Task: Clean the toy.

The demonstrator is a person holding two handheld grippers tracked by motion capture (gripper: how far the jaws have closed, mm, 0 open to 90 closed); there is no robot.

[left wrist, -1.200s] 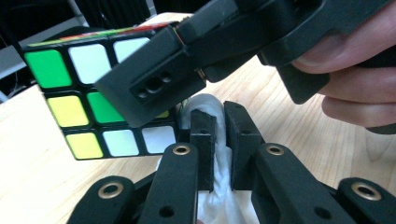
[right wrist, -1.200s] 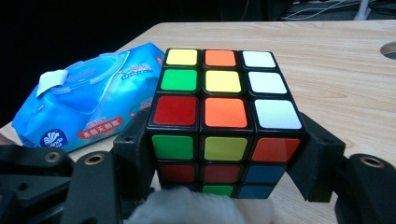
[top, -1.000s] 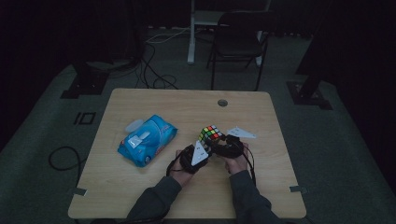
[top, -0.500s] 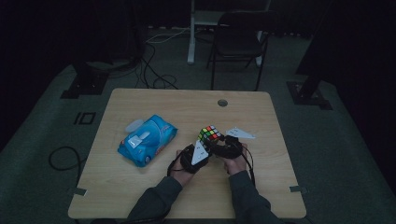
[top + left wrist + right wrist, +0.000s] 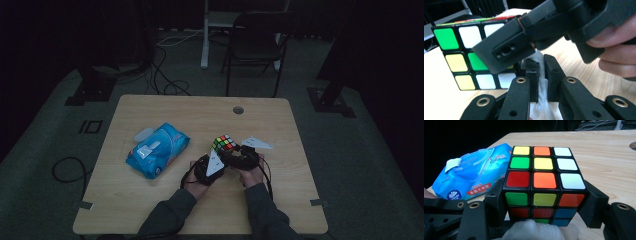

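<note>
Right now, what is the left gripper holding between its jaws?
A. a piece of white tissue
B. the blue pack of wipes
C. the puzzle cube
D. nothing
A: in the left gripper view, the left gripper has its jaws closed on a white tissue, while the cube sits between the right gripper's jaws.

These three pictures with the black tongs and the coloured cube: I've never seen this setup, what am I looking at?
A person sits at a wooden table holding hand-held tongs in each hand; there is no robot arm. The high view looks down from above. The other two come from cameras riding on each pair of tongs. On the table lies a blue wet-wipe pack. The right tongs clamp a puzzle cube between their jaws. The left tongs pinch a white wipe, held right against the cube's near side, apparently to clean it.
</note>
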